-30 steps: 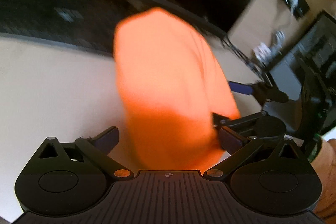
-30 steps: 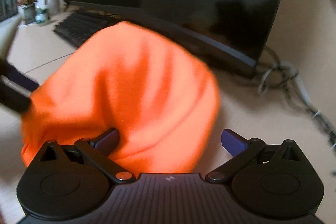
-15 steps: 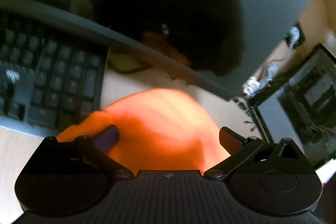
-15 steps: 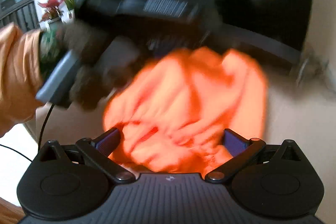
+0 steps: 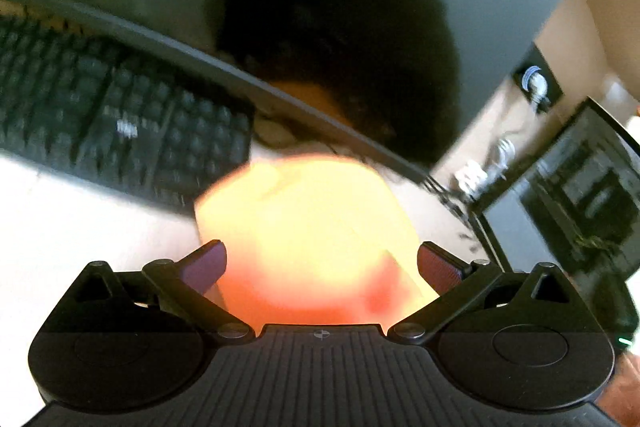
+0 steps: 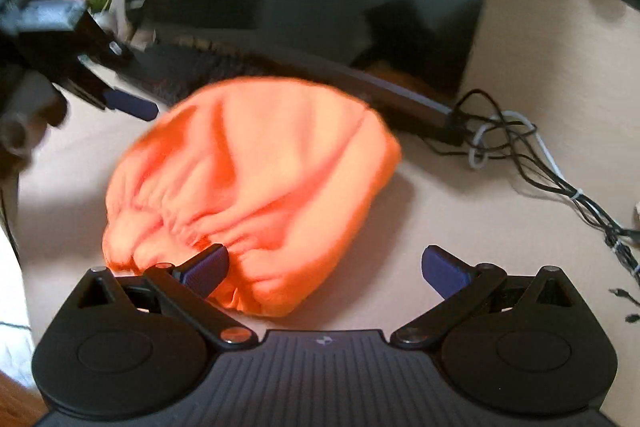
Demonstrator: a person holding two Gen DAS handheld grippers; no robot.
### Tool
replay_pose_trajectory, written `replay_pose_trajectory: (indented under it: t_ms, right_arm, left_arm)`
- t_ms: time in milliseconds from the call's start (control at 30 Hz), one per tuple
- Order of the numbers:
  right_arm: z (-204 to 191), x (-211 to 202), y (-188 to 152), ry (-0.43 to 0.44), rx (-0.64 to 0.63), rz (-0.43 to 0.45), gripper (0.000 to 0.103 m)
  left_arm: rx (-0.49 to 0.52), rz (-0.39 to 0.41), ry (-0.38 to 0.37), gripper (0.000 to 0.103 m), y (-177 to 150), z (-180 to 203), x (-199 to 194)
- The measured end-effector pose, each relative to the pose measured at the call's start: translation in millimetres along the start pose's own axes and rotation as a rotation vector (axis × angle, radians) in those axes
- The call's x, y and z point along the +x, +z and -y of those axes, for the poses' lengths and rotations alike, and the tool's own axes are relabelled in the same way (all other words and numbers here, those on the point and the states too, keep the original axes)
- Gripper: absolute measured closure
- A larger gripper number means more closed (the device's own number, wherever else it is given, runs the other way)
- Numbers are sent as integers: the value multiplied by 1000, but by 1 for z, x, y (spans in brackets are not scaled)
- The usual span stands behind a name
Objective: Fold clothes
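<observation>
Both my tools, left (image 5: pixel 322 261) and right (image 6: pixel 324 267), gape wide; the bunched orange garment (image 6: pixel 256 183) lies released, needing regrasping at an edge.

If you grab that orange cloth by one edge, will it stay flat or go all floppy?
Probably floppy: the orange cloth lies in soft wrinkles and bunched gathers. It likely feels light, since it sits puffed up on the desk. It shouldn't roll away. Both grippers' jaws are open, so nothing holds it now.
</observation>
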State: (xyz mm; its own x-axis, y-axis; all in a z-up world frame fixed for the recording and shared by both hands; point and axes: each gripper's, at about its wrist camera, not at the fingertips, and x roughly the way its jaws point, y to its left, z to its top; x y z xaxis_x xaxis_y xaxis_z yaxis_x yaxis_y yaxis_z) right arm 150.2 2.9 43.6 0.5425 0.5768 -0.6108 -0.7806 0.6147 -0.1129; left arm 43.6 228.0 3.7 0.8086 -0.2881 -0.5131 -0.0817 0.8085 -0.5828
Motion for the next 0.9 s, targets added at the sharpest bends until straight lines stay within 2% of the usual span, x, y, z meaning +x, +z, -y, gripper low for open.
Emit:
replay_pose_trajectory:
  t_ms: [100, 167, 233, 300, 400, 433, 533, 567, 600, 667, 733, 767, 833, 900]
  right_arm:
    - [-22, 17, 8, -39, -38, 42, 0]
    - [-33, 12, 17, -112, -43, 122, 9]
    - [-42, -6, 24, -151, -47, 221, 10]
    - [-48, -11, 15, -169, -110, 207, 8]
    - [-56, -13, 6, -203, -183, 191, 8]
    - [-59, -11, 4, -218, -198, 186, 8]
    - [-66, -3, 0, -261, -242, 174, 8]
    - [-68, -1, -1, -276, -256, 170, 8]
    - [-70, 2, -3, -291, -271, 166, 8]
    - [-74, 5, -5, -334, -297, 171, 9]
    - [-70, -7, -1, -443, -287, 252, 9]
    - [-67, -12, -1, -484, -277, 279, 8]
    - [-60, -11, -7, -482, -262, 238, 5]
    - [-58, -8, -15, -396, -244, 158, 5]
  left_arm:
    - [-30, -47, -39, 0, -16, 6, 14]
    - [-95, -60, 13, 0, -16, 0, 24]
    - [-137, -41, 38, 0, -13, -1, 21]
    - [-101, 2, 44, 0, -13, 6, 6]
    - [16, 35, 104, 0, -25, 23, -13]
    - [53, 30, 119, 0, -31, 28, -16]
    - [134, -53, 119, 0, -50, 37, -14]
    - [150, -75, 142, 0, -55, 39, -8]
    - [166, -95, 170, 0, -59, 41, -1]
    - [197, -97, 303, 0, -62, 46, 9]
    - [223, -52, 429, 0, -60, 47, 9]
    - [230, -20, 446, 0, -59, 48, 4]
    - [238, 29, 452, 0, -59, 48, -6]
    - [245, 24, 454, 0, -62, 51, -6]
